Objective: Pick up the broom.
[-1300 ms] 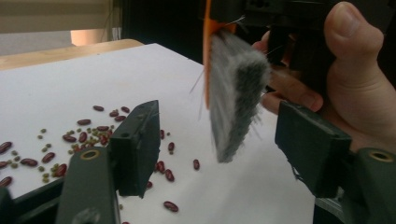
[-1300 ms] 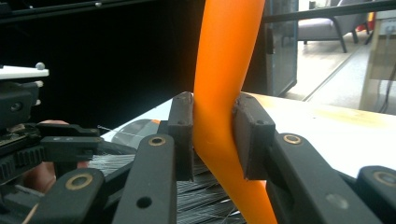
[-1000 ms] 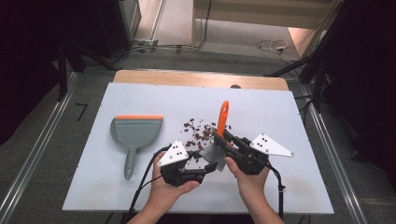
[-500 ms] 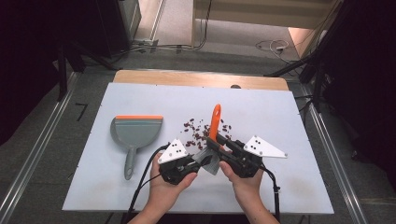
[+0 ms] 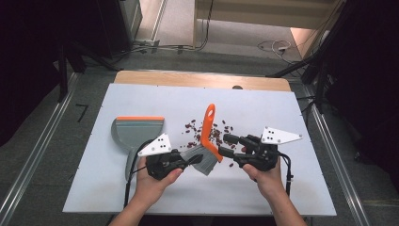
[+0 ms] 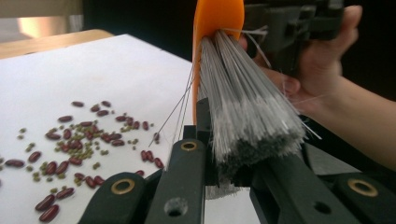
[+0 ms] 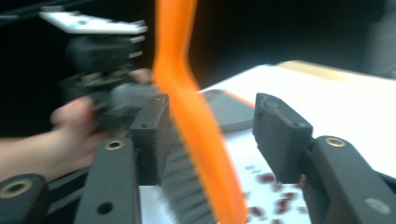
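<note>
surface: white counter [image 5: 141,197], wooden far edge | room: dark, grey floor, cables | left claw [image 5: 190,160] clamped on brush [image 5: 207,141] bristles | right claw [image 5: 225,145] just opening, brush handle between jaws | beans [image 5: 214,134] scattered mid-counter | dustpan [image 5: 136,134] left

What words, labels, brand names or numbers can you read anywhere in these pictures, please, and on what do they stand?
None: no readable text in any view.
Brush: plain orange handle, no marking.
Dustpan: plain grey with an orange edge, no label.
Grey plates on the left claw and right claw: only small dark dots, no letters.
</note>
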